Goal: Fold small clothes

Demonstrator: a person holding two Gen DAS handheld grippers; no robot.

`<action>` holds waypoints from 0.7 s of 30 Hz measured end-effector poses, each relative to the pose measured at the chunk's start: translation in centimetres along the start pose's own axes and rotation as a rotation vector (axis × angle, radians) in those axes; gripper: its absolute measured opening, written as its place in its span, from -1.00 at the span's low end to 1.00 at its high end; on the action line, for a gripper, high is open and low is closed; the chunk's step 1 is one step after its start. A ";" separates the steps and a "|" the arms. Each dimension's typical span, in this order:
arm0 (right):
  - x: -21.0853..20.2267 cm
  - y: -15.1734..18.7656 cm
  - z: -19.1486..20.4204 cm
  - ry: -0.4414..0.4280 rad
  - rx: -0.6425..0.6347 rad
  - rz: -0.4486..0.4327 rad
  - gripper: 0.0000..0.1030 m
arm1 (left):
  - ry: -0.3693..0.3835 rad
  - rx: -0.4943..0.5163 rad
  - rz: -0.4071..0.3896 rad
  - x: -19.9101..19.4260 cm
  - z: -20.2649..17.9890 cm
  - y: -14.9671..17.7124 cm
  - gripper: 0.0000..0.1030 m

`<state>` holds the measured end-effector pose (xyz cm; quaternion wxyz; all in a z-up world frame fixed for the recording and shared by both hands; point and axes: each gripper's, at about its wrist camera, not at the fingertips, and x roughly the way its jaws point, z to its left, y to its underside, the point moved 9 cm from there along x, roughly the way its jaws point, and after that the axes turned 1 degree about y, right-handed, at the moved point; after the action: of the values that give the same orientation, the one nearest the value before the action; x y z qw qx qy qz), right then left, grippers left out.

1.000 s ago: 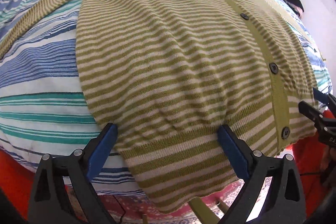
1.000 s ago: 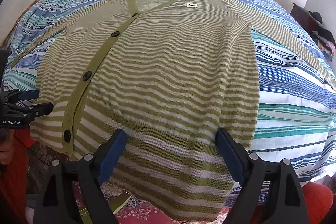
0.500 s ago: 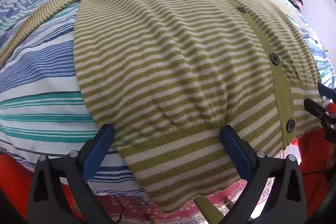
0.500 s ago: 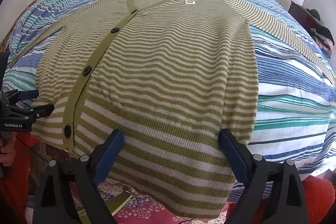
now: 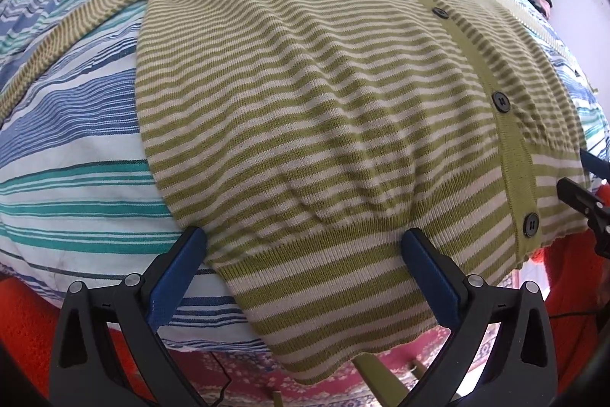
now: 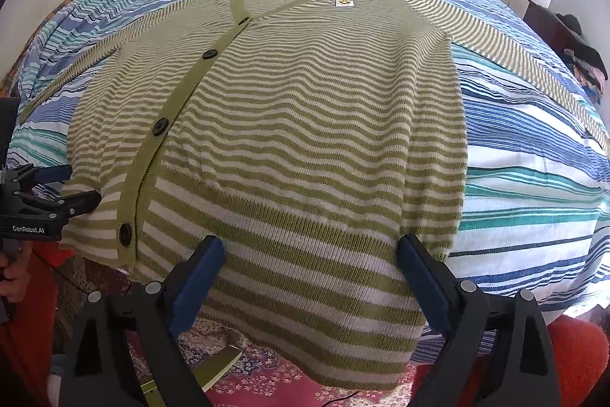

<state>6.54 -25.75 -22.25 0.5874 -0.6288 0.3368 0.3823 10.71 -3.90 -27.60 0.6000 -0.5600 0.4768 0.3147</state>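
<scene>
Item: green-and-cream striped cardigan (image 6: 289, 124), buttoned, lying face up on a striped bedsheet (image 6: 533, 185), neckline toward 12 o'clock, sleeves spread to 10 and 2, hem draped over the mattress edge at 6.
Left gripper (image 5: 305, 269): jaws wide, straddling the hem, holding nothing.
Right gripper (image 6: 310, 273): likewise wide and empty.
Handling note: judged step is seizing the hem; each gripper should bite the ribbed band squarely, both layers together, near its corner, so the fold lifts evenly.
</scene>
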 end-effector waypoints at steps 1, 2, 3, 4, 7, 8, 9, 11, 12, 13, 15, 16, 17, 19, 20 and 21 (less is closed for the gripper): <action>0.0 0.0 0.1 0.002 0.000 0.000 0.79 | 0.000 0.000 0.000 0.0 0.0 0.0 0.99; 0.0 0.0 0.1 0.002 0.000 0.000 0.79 | 0.001 0.000 0.000 0.0 0.0 0.0 0.99; 0.0 0.0 0.1 0.003 0.000 0.000 0.79 | 0.000 -0.001 0.000 0.0 0.0 0.0 0.99; 0.0 0.0 0.1 0.002 0.000 0.000 0.79 | -0.001 -0.001 0.000 0.0 0.0 0.0 0.99; 0.0 -0.1 0.1 0.004 -0.001 0.000 0.79 | 0.000 -0.001 0.000 0.0 0.0 0.0 0.99; 0.0 -0.1 0.1 0.004 -0.002 0.001 0.79 | 0.000 -0.002 0.000 0.0 -0.1 0.0 0.99; 0.0 -0.1 0.1 0.005 -0.002 0.000 0.79 | -0.001 -0.001 0.000 0.0 0.0 0.0 0.99; 0.1 -0.1 0.0 0.005 -0.002 0.001 0.80 | -0.001 -0.002 0.000 0.0 -0.1 0.0 0.99; 0.1 -0.1 0.0 0.005 -0.002 0.000 0.80 | -0.001 -0.002 0.000 0.0 -0.1 0.0 0.99; 0.1 -0.1 0.1 0.006 -0.002 0.000 0.80 | -0.001 -0.002 0.000 0.0 -0.1 0.0 0.99; 0.1 -0.1 0.1 0.006 -0.003 0.001 0.80 | -0.001 -0.002 0.000 0.0 -0.1 0.0 0.99; 0.1 -0.1 0.0 0.006 -0.003 0.001 0.80 | -0.001 -0.001 0.000 0.0 -0.1 0.0 0.99; 0.1 -0.1 0.0 0.006 -0.003 0.001 0.80 | -0.001 -0.001 0.000 0.0 -0.1 0.0 0.99; 0.0 -0.1 0.0 0.006 -0.003 0.001 0.80 | -0.001 -0.002 0.000 0.0 -0.1 0.0 0.99; 0.1 -0.1 0.0 0.006 -0.003 0.001 0.80 | -0.001 -0.001 0.000 0.0 -0.1 0.0 0.99; 0.0 -0.1 0.0 0.006 -0.003 0.001 0.80 | -0.001 -0.002 0.000 0.0 -0.1 0.0 0.99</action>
<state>6.62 -25.74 -22.26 0.5853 -0.6307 0.3384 0.3811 10.72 -3.97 -27.60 0.5998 -0.5604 0.4763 0.3153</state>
